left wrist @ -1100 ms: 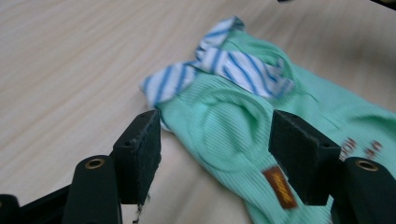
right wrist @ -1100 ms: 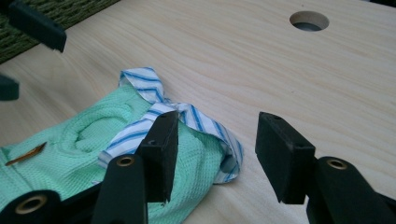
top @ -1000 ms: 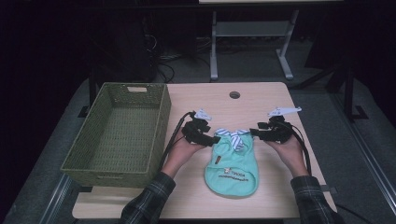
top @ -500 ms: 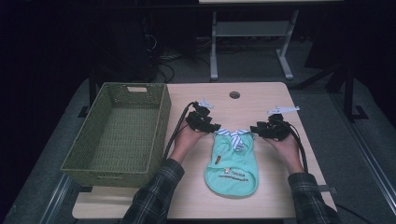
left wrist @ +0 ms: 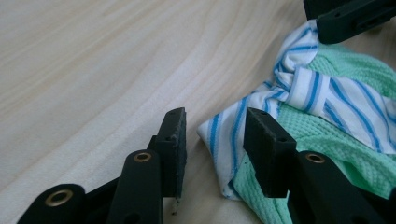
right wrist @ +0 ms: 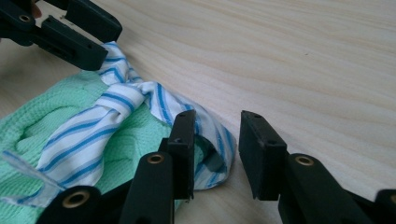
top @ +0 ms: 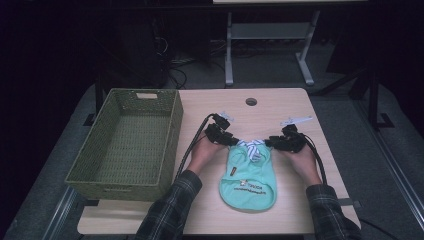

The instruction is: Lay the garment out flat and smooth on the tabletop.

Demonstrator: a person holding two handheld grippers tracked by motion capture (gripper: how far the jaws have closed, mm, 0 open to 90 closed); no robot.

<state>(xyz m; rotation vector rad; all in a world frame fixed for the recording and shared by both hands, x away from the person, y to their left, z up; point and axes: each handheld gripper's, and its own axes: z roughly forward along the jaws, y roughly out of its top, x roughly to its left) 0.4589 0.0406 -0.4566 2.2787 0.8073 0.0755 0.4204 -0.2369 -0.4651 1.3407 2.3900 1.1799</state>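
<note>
- Mint-green bib (top: 248, 181) flat on the tabletop (top: 280, 107), just right of the woven basket (top: 127, 137); print on its front too small to read.
- Left gripper (left wrist: 212, 135): jaws part open, just been closing, striped tie end (left wrist: 224, 135) between them, pads not pressing.
- Right gripper (right wrist: 217, 144): jaws likewise closing, striped corner partly hidden behind one jaw, no grip visible.
</note>
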